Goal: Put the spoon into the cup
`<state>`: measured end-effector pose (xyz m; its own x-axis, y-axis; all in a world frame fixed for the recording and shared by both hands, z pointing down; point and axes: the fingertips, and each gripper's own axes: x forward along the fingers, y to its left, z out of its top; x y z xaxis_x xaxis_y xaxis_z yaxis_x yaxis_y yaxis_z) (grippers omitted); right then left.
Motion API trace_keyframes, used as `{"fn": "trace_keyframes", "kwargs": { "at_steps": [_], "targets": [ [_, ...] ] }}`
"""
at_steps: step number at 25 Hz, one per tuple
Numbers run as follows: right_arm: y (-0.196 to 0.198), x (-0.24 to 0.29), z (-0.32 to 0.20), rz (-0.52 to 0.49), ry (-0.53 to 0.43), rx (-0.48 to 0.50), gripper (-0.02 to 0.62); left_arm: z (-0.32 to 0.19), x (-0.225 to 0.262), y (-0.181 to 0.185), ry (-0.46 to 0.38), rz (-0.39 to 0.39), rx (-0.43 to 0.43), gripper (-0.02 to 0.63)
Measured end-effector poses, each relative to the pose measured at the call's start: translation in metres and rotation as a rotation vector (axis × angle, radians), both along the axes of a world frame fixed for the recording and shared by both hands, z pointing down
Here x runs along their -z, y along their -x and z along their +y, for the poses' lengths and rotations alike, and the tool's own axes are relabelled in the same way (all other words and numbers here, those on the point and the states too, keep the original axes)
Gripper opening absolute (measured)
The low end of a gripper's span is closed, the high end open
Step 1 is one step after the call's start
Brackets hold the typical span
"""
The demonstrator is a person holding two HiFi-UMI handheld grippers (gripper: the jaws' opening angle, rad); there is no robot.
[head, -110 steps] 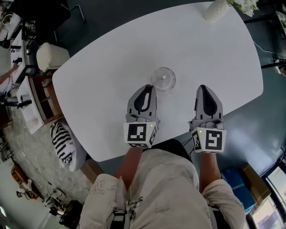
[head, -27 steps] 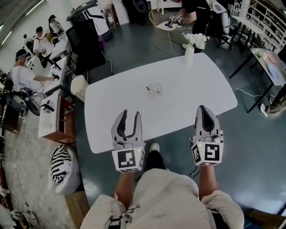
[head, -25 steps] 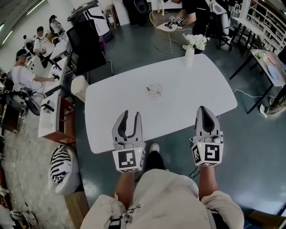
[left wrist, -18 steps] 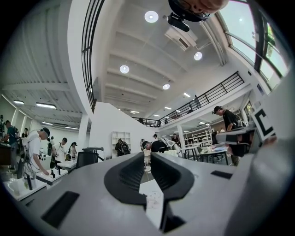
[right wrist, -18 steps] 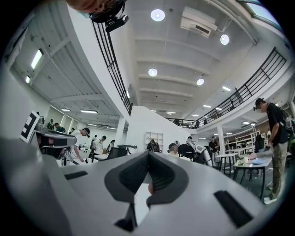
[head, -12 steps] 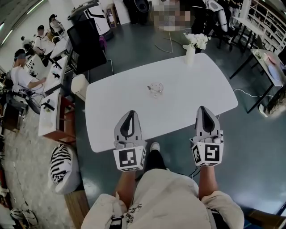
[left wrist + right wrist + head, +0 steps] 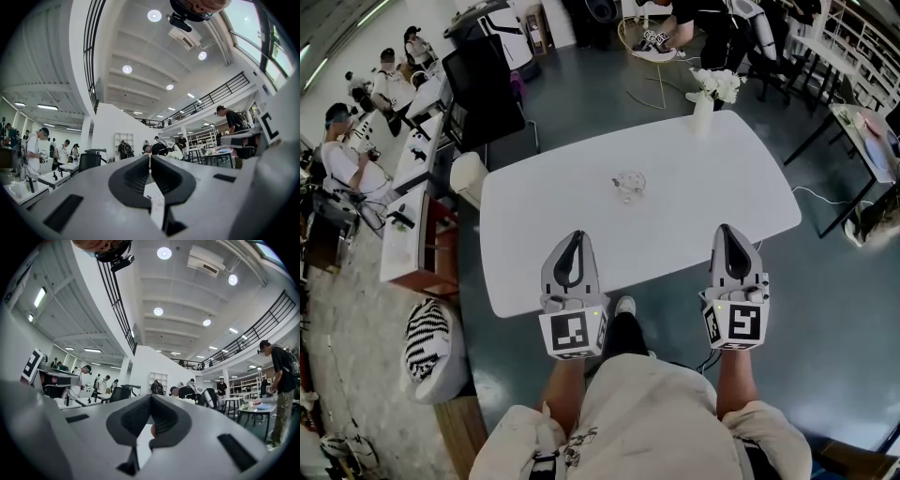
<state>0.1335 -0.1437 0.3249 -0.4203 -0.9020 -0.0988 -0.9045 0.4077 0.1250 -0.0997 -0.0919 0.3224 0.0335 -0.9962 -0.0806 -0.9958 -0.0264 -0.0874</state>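
Head view: left hand-held gripper point(image 7: 575, 236), right hand-held gripper point(image 7: 727, 230) closed; cup point(image 7: 629, 185) beyond.

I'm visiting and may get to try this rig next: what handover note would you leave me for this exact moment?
Left gripper: shut, empty, at the table's near edge.
Right gripper: shut, empty, likewise.
Glass cup: mid-table, well beyond both.
Done: something glints inside the cup, likely the spoon; none lies on the table.
Left: check up close.

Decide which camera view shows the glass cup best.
The head view: it looks down on the glass cup, small but unobstructed on the white table. Both gripper views look level across the room, and no cup shows there.
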Motion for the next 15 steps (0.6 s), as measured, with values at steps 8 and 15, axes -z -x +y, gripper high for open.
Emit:
{"fn": "trace_keyframes", "kwargs": {
  "at_steps": [8, 15],
  "targets": [
    [0.002, 0.002, -0.002, -0.003, -0.003, 0.012, -0.012, -0.003, -0.002, -0.001, 0.002, -0.001, -0.008, 0.012],
    [0.010, -0.001, 0.000, 0.001, -0.018, 0.019, -0.012, -0.001, -0.004, 0.003, -0.004, 0.006, -0.011, 0.012]
  ]
}}
